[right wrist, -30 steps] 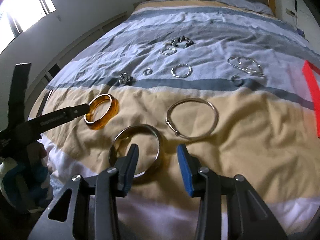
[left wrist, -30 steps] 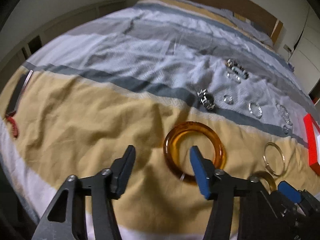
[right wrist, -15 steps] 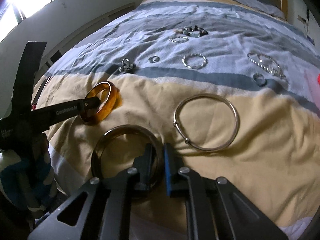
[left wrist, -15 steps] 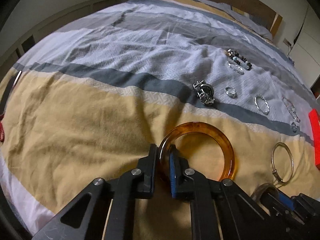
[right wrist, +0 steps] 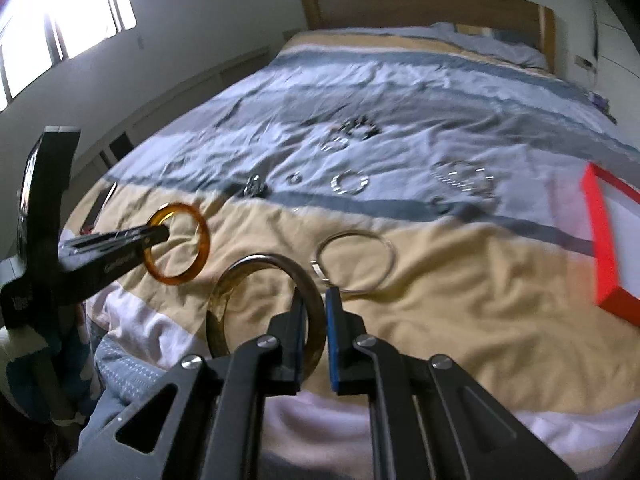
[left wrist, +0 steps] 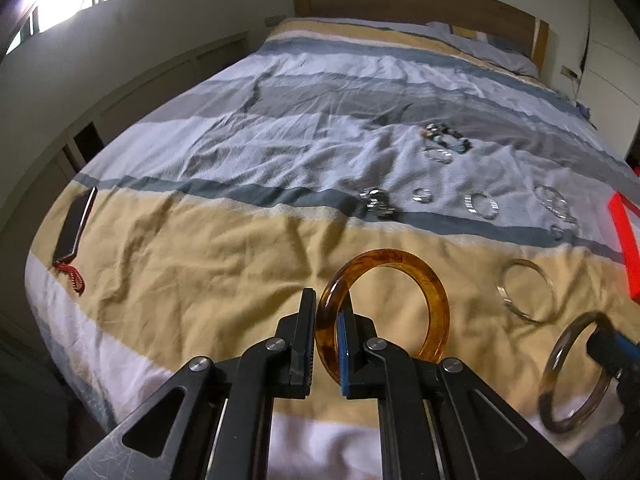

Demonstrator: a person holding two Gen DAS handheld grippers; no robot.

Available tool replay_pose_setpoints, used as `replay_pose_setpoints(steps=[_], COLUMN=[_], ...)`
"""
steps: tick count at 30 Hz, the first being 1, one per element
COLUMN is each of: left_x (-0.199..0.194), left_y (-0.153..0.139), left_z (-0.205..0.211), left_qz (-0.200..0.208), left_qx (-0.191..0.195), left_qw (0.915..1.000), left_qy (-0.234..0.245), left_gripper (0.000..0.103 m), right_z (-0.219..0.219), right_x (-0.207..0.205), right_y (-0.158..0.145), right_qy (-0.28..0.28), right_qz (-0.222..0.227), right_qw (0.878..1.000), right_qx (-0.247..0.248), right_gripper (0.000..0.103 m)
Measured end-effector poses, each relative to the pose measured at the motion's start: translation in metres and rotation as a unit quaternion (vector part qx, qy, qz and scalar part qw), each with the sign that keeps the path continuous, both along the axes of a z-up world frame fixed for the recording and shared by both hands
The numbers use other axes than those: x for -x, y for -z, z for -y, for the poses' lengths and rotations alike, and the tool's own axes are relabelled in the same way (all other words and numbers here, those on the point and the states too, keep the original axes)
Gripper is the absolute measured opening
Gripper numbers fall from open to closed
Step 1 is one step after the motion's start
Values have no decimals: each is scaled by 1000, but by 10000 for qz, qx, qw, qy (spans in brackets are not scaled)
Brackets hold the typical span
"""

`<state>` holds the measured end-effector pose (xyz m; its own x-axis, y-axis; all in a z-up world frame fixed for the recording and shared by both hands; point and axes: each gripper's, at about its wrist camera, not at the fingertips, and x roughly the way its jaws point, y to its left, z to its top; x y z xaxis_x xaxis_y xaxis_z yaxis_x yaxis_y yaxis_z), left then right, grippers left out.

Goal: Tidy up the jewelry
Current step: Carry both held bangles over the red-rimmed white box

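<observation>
My left gripper point(left wrist: 326, 312) is shut on the rim of an amber bangle point(left wrist: 416, 270), held tilted above the yellow stripe of the bedspread; it also shows in the right wrist view point(right wrist: 188, 276). My right gripper point(right wrist: 314, 306) is shut on a dark smoky bangle point(right wrist: 256, 264), lifted off the bed; it shows at the left wrist view's right edge point(left wrist: 560, 380). A thin silver bangle point(right wrist: 354, 264) lies flat on the yellow stripe beyond the right gripper. Several small silver rings and bracelets point(left wrist: 480, 205) lie on the grey and white stripes further back.
A red-rimmed box point(right wrist: 608, 240) sits on the bed at the right. A dark flat case with a red cord point(left wrist: 74, 226) lies near the bed's left edge. A beaded bracelet point(left wrist: 446, 134) lies far back. The wooden headboard point(left wrist: 400, 0) closes the far end.
Both grippers went from open to shut on their bangles, then lifted them off the bed. The views pulled back and up.
</observation>
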<state>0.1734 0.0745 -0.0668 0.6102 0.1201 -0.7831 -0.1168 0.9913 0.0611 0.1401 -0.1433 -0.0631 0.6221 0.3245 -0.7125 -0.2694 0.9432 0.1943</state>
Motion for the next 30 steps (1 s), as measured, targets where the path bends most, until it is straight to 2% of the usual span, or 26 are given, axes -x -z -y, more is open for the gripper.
replay_pose_setpoints(steps=[5,9,14,18,20,24,27,30], left_x=[12,11,-3,-24,-36,-60,-78,-93], left_y=[-22,-36,-48,-48,-46,-34,-16,4], left_z=[46,98,184,253,291,359,400,424], left_qz=[85,138,72,-24,-56,-148,-284,-451], left_qx=[82,231,575,744,770,757,671,608], left_qw=[9993,9966,9870,9769,9710,9594,9534,9502], left_qy=[345,779,1500,2002,2265,2714,2926,3022], left_gripper=[9,9,9,9,9,9,9,9], right_z=[57,128,226,285,317,354,369,378], right_x=[18,26,25,14,1,-25,-41,-46], right_y=[-19,-37,-54,-59,-55,-32,-13,3], right_qy=[440,1019,1764,2182,2359,2510,2509,2477], right_qz=[192,380,542,596,533,299,132,-17], right_qw=[9988,9939,9828,9739,9699,9665,9662,9666], right_qx=[-132,-181,-66,169,297,454,573,661], right_gripper=[8,8,8,8,8,8,8,9])
